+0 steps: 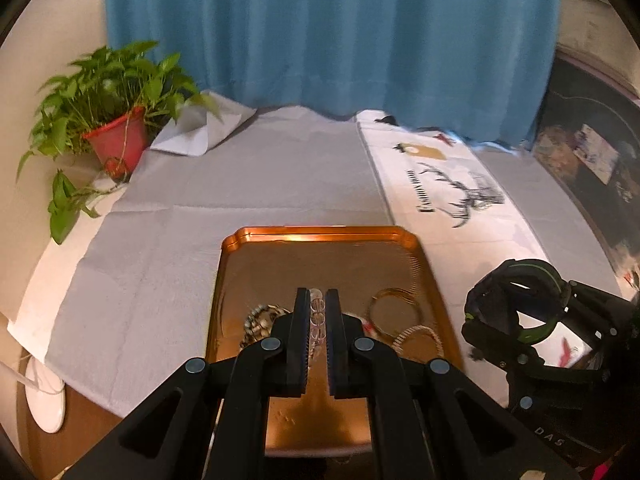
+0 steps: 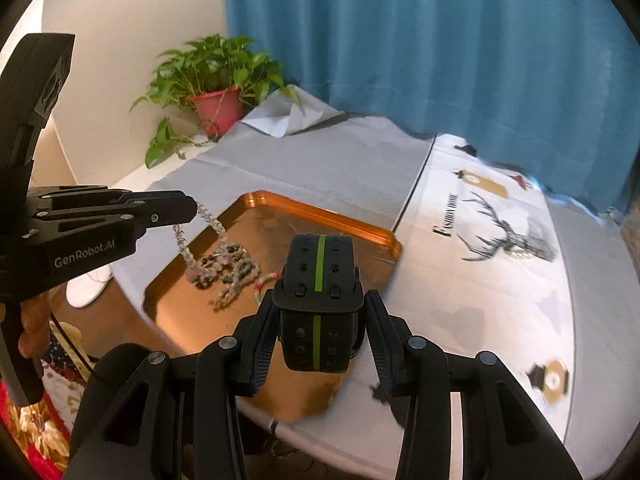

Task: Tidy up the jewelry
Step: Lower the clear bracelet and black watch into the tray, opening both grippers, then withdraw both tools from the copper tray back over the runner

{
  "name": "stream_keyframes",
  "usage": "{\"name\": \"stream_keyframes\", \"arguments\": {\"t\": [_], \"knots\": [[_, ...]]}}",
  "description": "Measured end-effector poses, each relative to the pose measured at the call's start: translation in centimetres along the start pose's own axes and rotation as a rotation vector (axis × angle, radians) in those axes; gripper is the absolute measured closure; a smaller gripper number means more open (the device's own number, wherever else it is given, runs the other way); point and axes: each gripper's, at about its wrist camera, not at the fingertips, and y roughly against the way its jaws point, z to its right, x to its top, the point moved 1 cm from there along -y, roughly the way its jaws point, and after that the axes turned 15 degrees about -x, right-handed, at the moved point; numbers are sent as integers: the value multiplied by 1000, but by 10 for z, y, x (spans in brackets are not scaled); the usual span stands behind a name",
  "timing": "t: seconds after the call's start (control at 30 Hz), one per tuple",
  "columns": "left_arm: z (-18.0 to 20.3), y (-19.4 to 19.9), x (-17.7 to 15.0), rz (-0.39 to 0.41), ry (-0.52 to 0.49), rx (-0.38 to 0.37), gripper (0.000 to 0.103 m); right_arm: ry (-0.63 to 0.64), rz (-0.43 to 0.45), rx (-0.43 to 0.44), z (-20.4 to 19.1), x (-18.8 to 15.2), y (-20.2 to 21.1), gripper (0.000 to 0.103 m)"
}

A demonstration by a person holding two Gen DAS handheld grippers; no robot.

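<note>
my left tongs are pressed nearly together on a strand of clear, faceted crystal beads; from my right side i can see that strand hanging from the tips in a loop, its lower end touching the jewelry below. my right tongs pinch a black perforated watch band with a bright green stripe down its middle — the pads sit against both of its sides and it stands up between them, clear of the table.

just under and ahead of both tongs lies a shiny copper-coloured rectangular metal tray with a raised rim. in it, beneath my left tips, is a tangle of mottled grey-green bead bracelets, with a pale pink-and-green beaded bracelet just beside it. to the right of my left tips, also in the tray, lie a thin gold bangle and a pale braided ring-shaped bracelet, touching or overlapping — i cannot tell which.

the tray rests on a grey creased cloth. to the right of it runs a white cloth printed with a black stag. further off, to the left, a green leafy plant in a red pot stands near the wall, and a blue curtain hangs behind everything.
</note>
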Motion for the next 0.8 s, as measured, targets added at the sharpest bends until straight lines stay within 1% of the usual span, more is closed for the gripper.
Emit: {"name": "stream_keyframes", "arguments": {"t": [0.17, 0.27, 0.33, 0.37, 0.4, 0.43, 0.47, 0.5, 0.53, 0.57, 0.67, 0.73, 0.8], "knots": [[-24, -29, 8, -26, 20, 26, 98, 18, -59, -5, -11, 14, -51, 60], [-36, -45, 10, -45, 34, 39, 98, 23, -83, -5, -15, 18, -72, 60], [-45, -56, 11, -55, 50, 45, 97, 23, -101, 9, -19, 21, -86, 59], [-48, -60, 11, -57, 58, 48, 94, 22, -108, 21, -20, 22, -89, 59], [-51, -63, 11, -68, 73, 47, 74, 19, -116, 48, -22, 22, -94, 58], [-56, -66, 11, -88, 98, 54, 30, 15, -120, 80, -23, 24, -98, 51], [-58, -66, 10, -95, 115, 74, 12, 18, -123, 88, -24, 24, -99, 32], [-58, -60, 8, -66, 127, 110, 3, 24, -121, 74, -24, 24, -99, 24], [-57, -54, 6, -29, 120, 123, 3, 26, -89, 43, -20, 23, -94, 19], [-55, -49, 4, -15, 106, 124, 3, 34, -64, 23, -17, 21, -87, 19], [-37, -37, -4, -34, 64, 134, 3, 49, -44, -20, -2, 10, -68, 18], [-19, -27, -11, -22, 32, 135, 3, 28, -36, -42, 16, -1, -52, 18], [7, -19, -17, -13, -8, 114, 3, -2, -39, -63, 33, -12, -39, 18]]}}
